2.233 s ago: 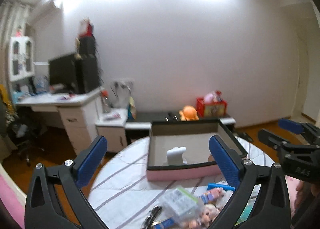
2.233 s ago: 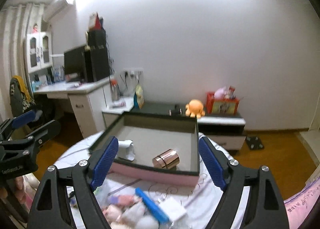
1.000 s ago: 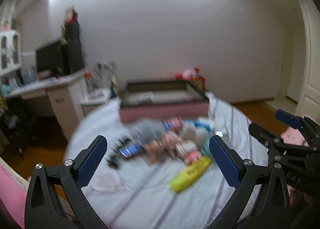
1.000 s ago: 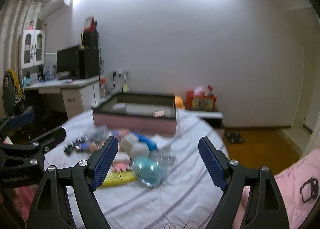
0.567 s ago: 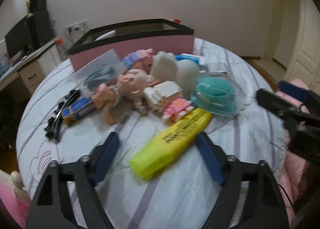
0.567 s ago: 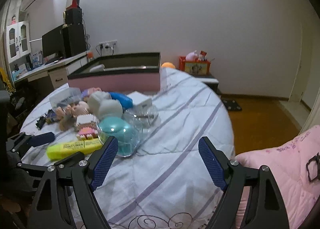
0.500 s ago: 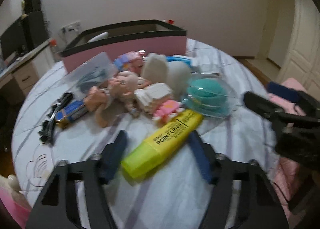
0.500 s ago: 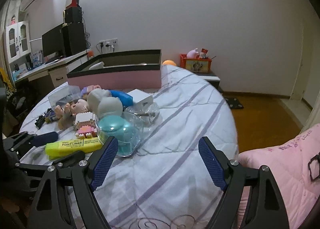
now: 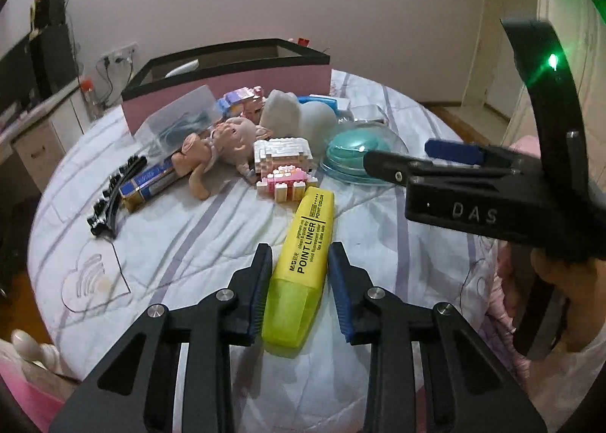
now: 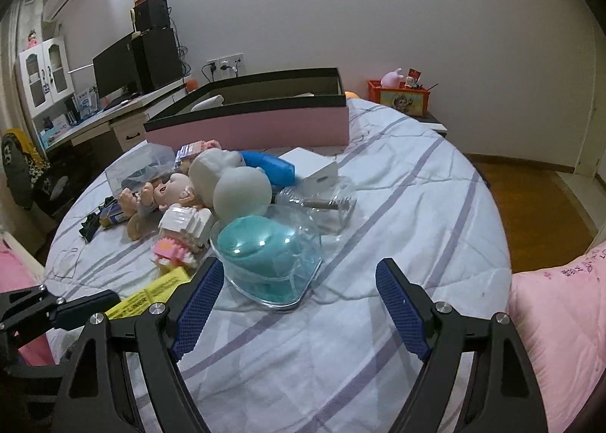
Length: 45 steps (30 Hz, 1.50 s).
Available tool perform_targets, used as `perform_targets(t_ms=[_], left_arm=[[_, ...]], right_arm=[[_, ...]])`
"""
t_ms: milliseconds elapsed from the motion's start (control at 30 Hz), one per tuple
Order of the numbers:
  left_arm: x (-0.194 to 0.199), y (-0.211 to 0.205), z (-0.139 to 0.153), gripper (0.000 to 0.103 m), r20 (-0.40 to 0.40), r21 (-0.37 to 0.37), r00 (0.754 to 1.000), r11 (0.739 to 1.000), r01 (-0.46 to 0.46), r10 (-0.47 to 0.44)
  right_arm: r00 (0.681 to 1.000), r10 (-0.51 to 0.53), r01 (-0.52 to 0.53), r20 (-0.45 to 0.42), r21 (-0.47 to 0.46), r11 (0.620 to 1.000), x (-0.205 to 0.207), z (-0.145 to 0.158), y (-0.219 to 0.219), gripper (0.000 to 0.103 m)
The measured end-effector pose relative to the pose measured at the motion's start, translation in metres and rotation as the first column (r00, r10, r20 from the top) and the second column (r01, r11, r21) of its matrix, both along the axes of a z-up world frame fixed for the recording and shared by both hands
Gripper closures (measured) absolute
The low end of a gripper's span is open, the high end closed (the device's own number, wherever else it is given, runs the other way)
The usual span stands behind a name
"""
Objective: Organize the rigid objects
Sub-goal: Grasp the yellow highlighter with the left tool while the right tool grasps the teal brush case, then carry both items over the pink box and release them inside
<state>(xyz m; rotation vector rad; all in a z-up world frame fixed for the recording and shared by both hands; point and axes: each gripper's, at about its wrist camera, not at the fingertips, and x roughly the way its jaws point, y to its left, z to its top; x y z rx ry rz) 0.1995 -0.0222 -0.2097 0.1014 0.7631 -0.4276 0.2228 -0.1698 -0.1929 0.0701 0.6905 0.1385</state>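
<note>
A big yellow highlighter (image 9: 303, 262) lies on the striped round table. My left gripper (image 9: 301, 278) has its blue pads on both sides of the highlighter's near half, closed against it. My right gripper (image 10: 299, 304) is open and empty, just in front of a teal item in a clear plastic shell (image 10: 265, 251). The right gripper also shows in the left wrist view (image 9: 435, 156). Behind lie a block toy (image 9: 282, 164), a doll (image 9: 219, 145) and a pink open box (image 9: 235, 73).
Also on the table (image 9: 189, 251) are a black hair clip (image 9: 113, 194), a blue packet (image 9: 151, 179), a clear case (image 9: 181, 119), a white plush (image 10: 235, 183) and a clear jar (image 10: 322, 202). A pink cushion (image 10: 560, 319) is at right, a desk (image 10: 94, 119) at left.
Both grippers dropped from facing the box to the table's near side. The left gripper's pads narrowed from wide open onto the highlighter. The right gripper stayed open and moved close to the teal item.
</note>
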Motion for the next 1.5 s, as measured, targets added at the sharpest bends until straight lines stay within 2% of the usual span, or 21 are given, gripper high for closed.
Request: perform_targets(t_ms=[67,167,233,333,433,600,667,700,733,933,1067,1233,1500], left_arm=[[0.008,-0.001,-0.003,0.069,-0.017,-0.008,1.000,1.000,-0.004,0.004],[0.015,-0.011,-0.006,0.067,0.001,0.031,1.000,1.000,0.003,-0.003],[0.017,-0.017,-0.008,0.068,0.014,0.043,1.000,0.999,0.008,-0.008],[0.013,-0.016,-0.006,0.074,0.033,0.039,0.999,0.999,0.005,-0.006],[0.009,-0.001,-0.002,0.077,0.029,0.023,0.999,0.999,-0.036,0.036],[0.012,0.022,0.002,0.077,0.045,0.040,0.992,0.992,-0.117,0.115],[0.017,0.029,0.002,0.077,0.031,0.018,0.991,0.991,-0.129,0.128],[0.019,0.031,0.002,0.077,0.027,0.010,0.991,0.991,-0.135,0.134],[0.021,0.032,0.003,0.077,0.024,0.000,0.990,0.991,-0.137,0.137],[0.028,0.032,0.016,0.077,0.057,-0.019,0.987,0.989,-0.148,0.149],[0.032,0.031,0.028,0.077,0.078,-0.035,0.985,0.987,-0.155,0.157],[0.036,0.030,0.042,0.077,0.111,-0.043,0.979,0.985,-0.166,0.170],[0.031,0.033,0.077,0.077,0.189,-0.079,0.961,0.978,-0.192,0.204]], right_arm=[[1.000,-0.001,0.001,-0.011,0.007,1.000,0.001,-0.002,0.000,0.019],[1.000,0.006,-0.005,-0.025,0.024,1.000,0.004,-0.004,0.001,0.019],[1.000,0.009,-0.008,-0.028,0.023,1.000,0.004,-0.004,0.002,0.019],[0.999,0.011,-0.010,-0.034,0.026,1.000,0.008,-0.004,0.003,0.019],[0.999,0.016,-0.015,-0.043,0.022,1.000,0.014,-0.005,0.007,0.019],[0.998,0.030,-0.030,-0.054,0.010,1.000,0.024,-0.008,0.017,0.019],[0.997,0.037,-0.037,-0.063,0.003,0.999,0.028,-0.007,0.019,0.020],[0.997,0.042,-0.042,-0.068,-0.001,0.999,0.030,-0.007,0.020,0.023],[0.996,0.047,-0.048,-0.074,-0.010,0.999,0.032,-0.007,0.021,0.030],[0.996,0.053,-0.055,-0.068,-0.025,0.998,0.027,-0.006,0.023,0.031],[0.998,0.053,-0.054,-0.037,-0.012,0.998,0.017,0.004,0.025,0.031],[0.997,0.074,-0.075,0.029,0.003,0.997,0.007,0.032,0.033,0.031],[0.990,0.093,-0.096,0.102,0.025,0.995,0.004,0.061,0.042,0.031]])
